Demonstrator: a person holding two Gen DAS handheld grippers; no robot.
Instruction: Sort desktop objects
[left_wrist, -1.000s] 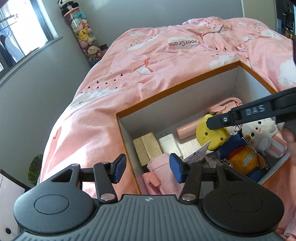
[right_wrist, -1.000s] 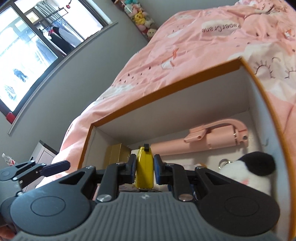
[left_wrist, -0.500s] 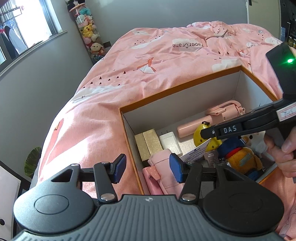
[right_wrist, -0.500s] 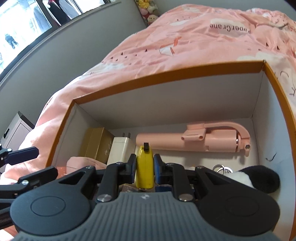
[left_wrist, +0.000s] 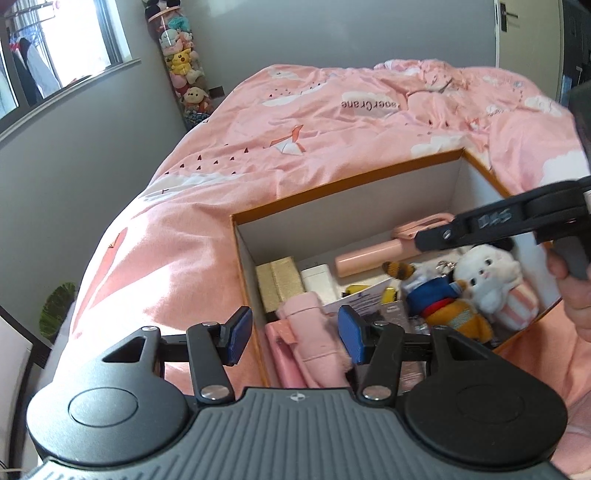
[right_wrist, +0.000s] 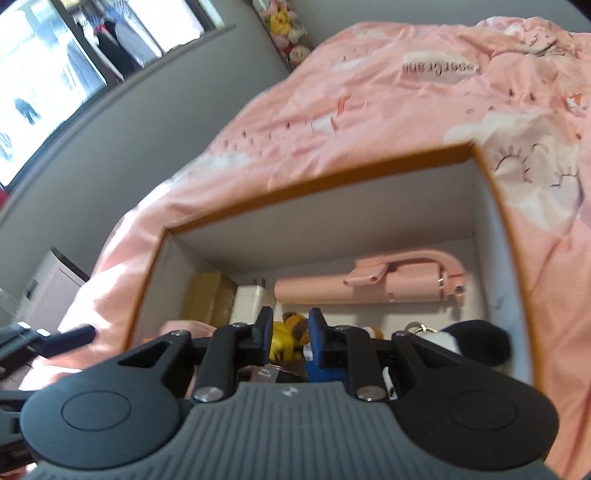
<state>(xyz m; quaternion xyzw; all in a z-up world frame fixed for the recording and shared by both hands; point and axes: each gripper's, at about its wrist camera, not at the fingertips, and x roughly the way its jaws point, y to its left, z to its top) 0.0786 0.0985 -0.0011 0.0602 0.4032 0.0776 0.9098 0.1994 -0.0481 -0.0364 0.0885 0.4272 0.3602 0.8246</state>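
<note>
Your left gripper hangs over the box's near-left corner, jaws wide apart; your right gripper hovers above the box, jaws parted, gripping nothing.

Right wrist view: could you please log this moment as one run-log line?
left tool open, idle | right tool open above orange box | yellow object lying inside box

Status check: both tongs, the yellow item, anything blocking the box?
Left tongs open, empty, at box near corner. Right tongs open above box. Yellow item lying among plush toys. Nothing blocking.
</note>
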